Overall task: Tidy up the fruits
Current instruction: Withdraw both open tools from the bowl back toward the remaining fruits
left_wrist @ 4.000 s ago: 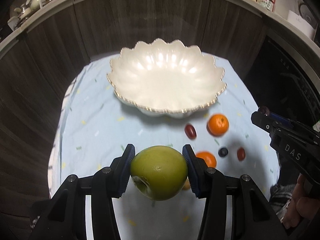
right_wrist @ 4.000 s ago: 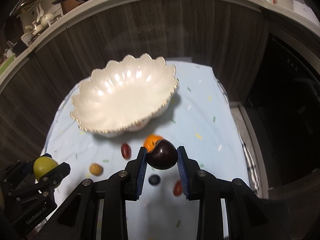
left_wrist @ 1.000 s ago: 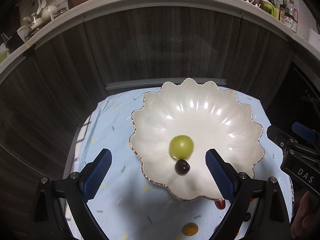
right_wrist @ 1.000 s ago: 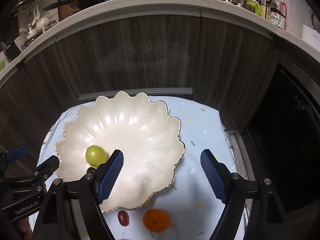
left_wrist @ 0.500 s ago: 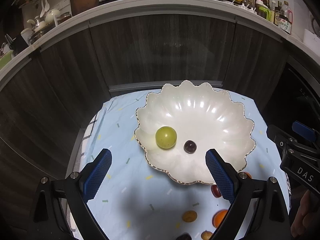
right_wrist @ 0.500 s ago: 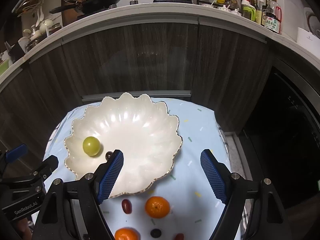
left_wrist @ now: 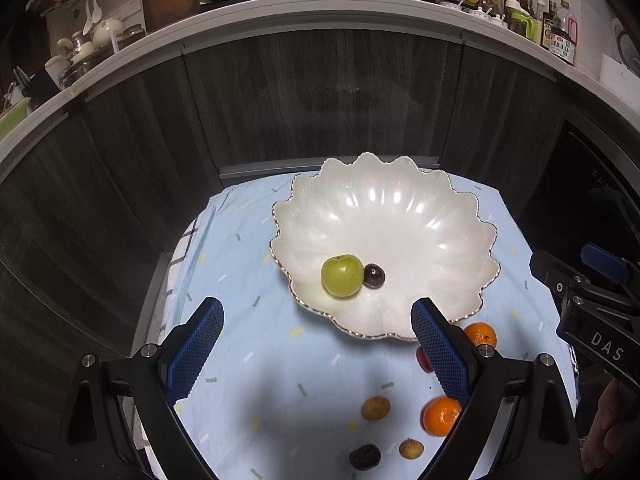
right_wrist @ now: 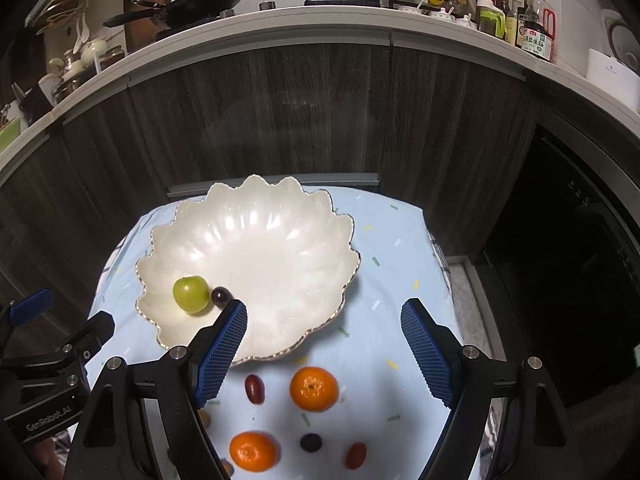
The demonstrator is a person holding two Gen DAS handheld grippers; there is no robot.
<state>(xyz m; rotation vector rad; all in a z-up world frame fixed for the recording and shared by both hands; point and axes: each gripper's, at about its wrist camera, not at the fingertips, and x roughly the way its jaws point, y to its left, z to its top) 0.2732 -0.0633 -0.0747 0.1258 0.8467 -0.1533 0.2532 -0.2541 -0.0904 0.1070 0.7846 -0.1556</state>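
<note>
- Two tools sit nearest the cameras, both spread wide with nothing between their blue pads: the left tool (left_wrist: 316, 346) and the right tool (right_wrist: 324, 350).
- Several loose fruits lie on the light blue cloth (right_wrist: 392, 264) in front of the bowl: two oranges (right_wrist: 314, 389) (right_wrist: 253, 451), a red grape (right_wrist: 254, 389), a second red grape (right_wrist: 355, 455) and a dark berry (right_wrist: 311, 442).
- From the left wrist view, a tan round fruit (left_wrist: 375, 408), a smaller tan fruit (left_wrist: 411, 449) and a dark wrinkled fruit (left_wrist: 364, 457) also rest on the cloth, close to the camera.
- Beyond them stands the white scalloped bowl (right_wrist: 280, 216) with a gold rim, holding a green apple (right_wrist: 191, 294) and a dark plum (right_wrist: 221, 296), which sit side by side and seem to touch, toward its near left side.
- Behind the cloth rise dark wood cabinet fronts (right_wrist: 280, 112).
- Farthest back, the counter (right_wrist: 320, 20) carries a black pan (right_wrist: 192, 2) and bottles (right_wrist: 532, 36).
</note>
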